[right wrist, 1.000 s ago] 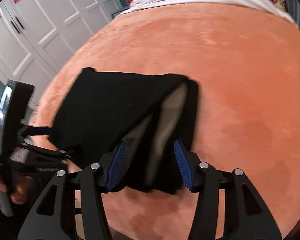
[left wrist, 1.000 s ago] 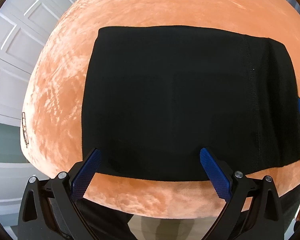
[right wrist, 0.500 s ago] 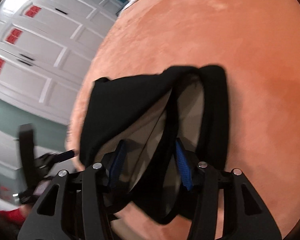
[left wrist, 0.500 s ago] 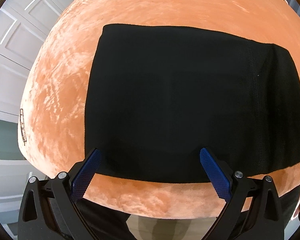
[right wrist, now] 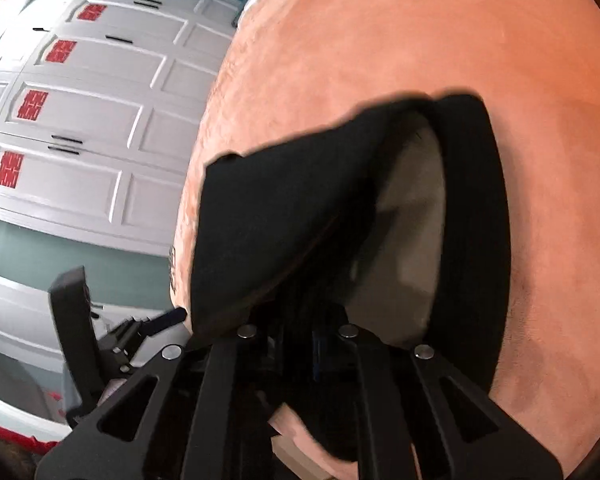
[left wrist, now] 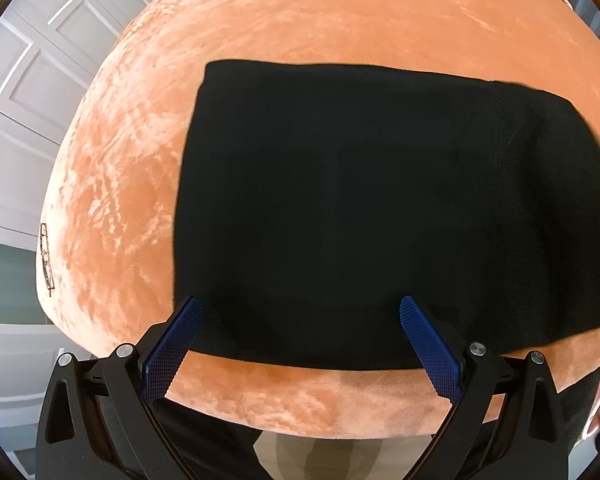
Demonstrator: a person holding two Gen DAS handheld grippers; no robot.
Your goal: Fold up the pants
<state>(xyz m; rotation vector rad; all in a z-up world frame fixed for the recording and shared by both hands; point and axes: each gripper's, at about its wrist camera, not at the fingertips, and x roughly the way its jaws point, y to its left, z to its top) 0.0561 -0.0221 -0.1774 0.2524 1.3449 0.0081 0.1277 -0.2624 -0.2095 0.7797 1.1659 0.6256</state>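
Note:
Black pants (left wrist: 380,200) lie folded into a flat rectangle on an orange plush bed (left wrist: 340,20). My left gripper (left wrist: 300,308) hovers open over the near edge of the pants, its blue pads spread wide with nothing pinched. In the right wrist view the pants (right wrist: 280,220) are lifted at their right end, and the grey inner lining (right wrist: 408,240) shows. My right gripper (right wrist: 300,340) has its jaws closing tight on that end, with black cloth pinched between the pads. The pads themselves are hidden by the cloth.
The orange bed (right wrist: 420,40) stretches far and right beyond the pants. White panelled cupboard doors (right wrist: 80,100) stand left of the bed, also the doors (left wrist: 20,100). The bed's front edge (left wrist: 300,412) drops off just below my left fingers.
My right gripper closed on the right end of the pants, rolled and dipped, and the cloth there rose and opened. The left gripper stayed open and almost still.

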